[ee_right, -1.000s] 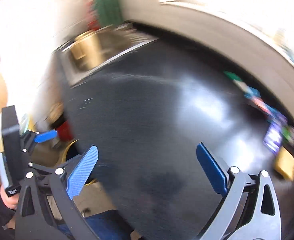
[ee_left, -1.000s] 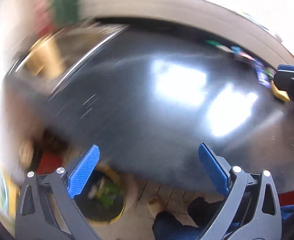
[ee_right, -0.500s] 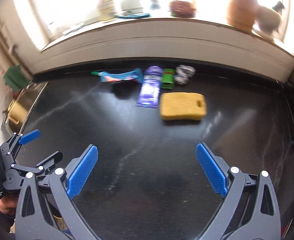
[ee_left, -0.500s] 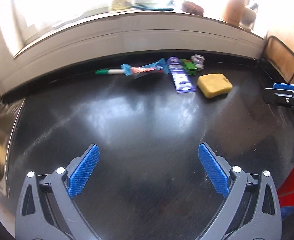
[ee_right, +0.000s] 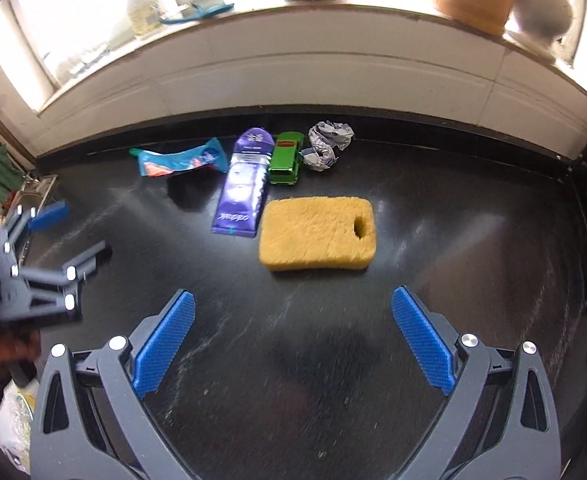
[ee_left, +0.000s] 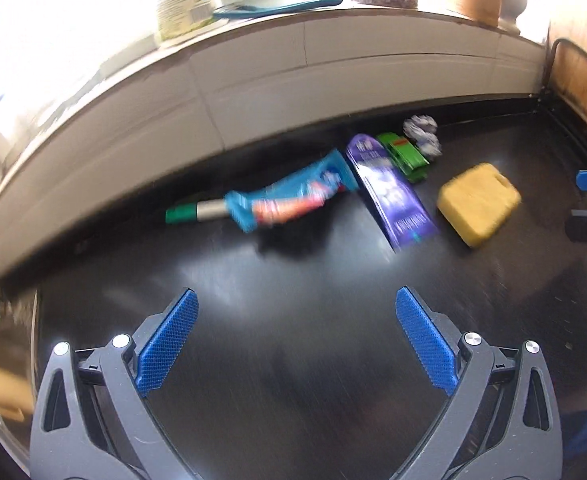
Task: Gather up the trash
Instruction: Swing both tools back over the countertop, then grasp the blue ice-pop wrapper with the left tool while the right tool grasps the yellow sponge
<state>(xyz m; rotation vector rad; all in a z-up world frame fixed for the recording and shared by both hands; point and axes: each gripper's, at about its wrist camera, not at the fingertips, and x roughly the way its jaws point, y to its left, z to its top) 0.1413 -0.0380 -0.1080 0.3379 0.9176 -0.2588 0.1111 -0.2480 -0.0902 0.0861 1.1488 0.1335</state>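
Observation:
On the black counter [ee_right: 433,208] near the back wall lie a blue snack wrapper [ee_right: 181,161] [ee_left: 289,196], a purple wrapper [ee_right: 243,184] [ee_left: 391,190] and a crumpled foil ball [ee_right: 327,144] [ee_left: 421,132]. A green toy car [ee_right: 286,158] [ee_left: 403,156] sits between them. A yellow sponge [ee_right: 317,234] [ee_left: 477,204] lies in front. A green-capped marker [ee_left: 195,212] lies left of the blue wrapper. My left gripper [ee_left: 295,340] and my right gripper [ee_right: 293,338] are both open and empty, short of the items.
A windowsill [ee_right: 293,12] with jars, a brush and a clay pot runs above the white backsplash. A metal sink [ee_right: 33,192] lies at the counter's left end. A wire rack [ee_left: 573,92] stands at the right end.
Both grippers have swung from the sink side to face the back wall and moved closer to the wrappers and sponge. Both stayed open.

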